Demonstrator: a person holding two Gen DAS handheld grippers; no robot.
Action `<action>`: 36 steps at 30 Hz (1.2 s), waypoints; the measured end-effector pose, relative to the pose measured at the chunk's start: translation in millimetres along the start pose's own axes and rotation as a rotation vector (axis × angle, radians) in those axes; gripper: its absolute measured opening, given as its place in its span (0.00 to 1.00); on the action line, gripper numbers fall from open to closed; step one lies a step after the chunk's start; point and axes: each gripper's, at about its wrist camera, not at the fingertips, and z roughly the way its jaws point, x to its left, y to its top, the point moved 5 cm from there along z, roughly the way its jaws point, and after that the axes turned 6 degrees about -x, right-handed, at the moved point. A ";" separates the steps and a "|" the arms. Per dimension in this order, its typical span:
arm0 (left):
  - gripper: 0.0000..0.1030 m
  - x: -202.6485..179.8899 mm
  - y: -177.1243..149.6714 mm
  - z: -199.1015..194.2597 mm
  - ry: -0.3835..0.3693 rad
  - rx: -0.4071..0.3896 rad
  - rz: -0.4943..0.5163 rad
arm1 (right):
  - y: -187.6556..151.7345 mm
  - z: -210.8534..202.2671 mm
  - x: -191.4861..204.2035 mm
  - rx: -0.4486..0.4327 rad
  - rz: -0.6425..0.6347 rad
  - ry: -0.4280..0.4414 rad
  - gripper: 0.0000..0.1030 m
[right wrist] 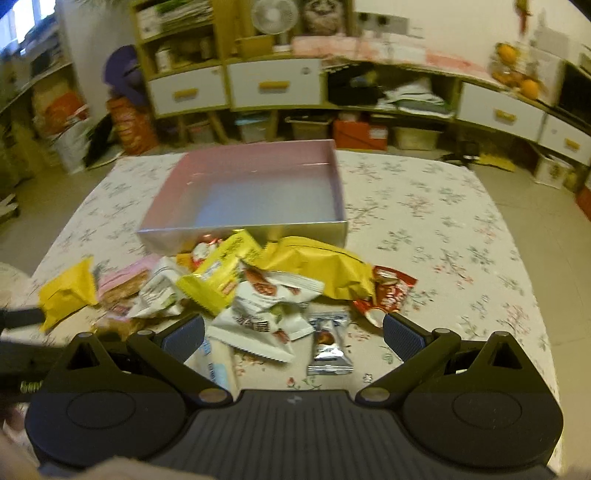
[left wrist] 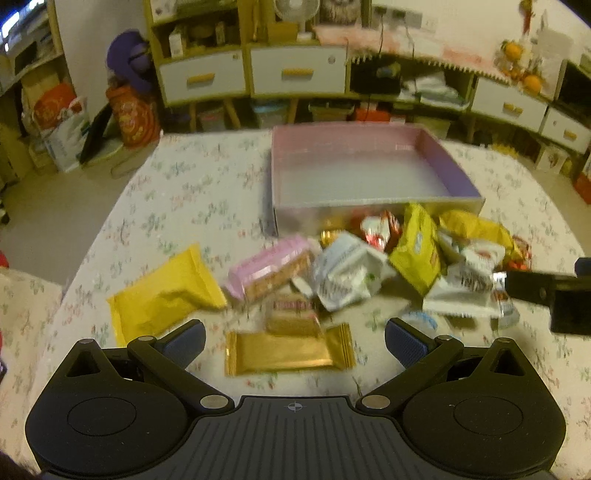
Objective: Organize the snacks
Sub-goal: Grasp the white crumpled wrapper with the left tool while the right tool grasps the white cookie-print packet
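Observation:
A pink shallow box stands empty on the floral tablecloth, with a pile of snack packets heaped against its near wall. My left gripper is open above a gold wrapper, with a yellow packet and a pink biscuit pack just beyond. My right gripper is open over white packets and a silver sachet. A big yellow bag and a red wrapper lie further off. The right gripper's body shows at the left view's right edge.
The table carries a floral cloth, bare to the right of the box. Behind it run low cabinets with white drawers, shelves, storage bins on the floor, a fan and oranges.

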 end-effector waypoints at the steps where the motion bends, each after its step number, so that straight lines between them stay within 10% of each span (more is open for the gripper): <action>1: 1.00 1.7 2.1 0.3 -0.004 -0.016 0.013 | 1.9 -0.5 0.9 0.001 -0.010 0.019 1.00; 13: 0.97 -3.9 24.3 17.7 -0.155 0.048 0.088 | 22.7 16.4 -5.8 0.154 0.120 0.164 0.95; 27: 0.63 -32.6 17.1 43.0 -0.315 -0.059 0.299 | 10.7 50.3 -9.1 0.230 0.318 0.306 0.70; 36: 0.63 -41.8 12.1 64.2 -0.287 -0.074 0.384 | 9.2 62.2 -11.8 0.234 0.309 0.244 0.61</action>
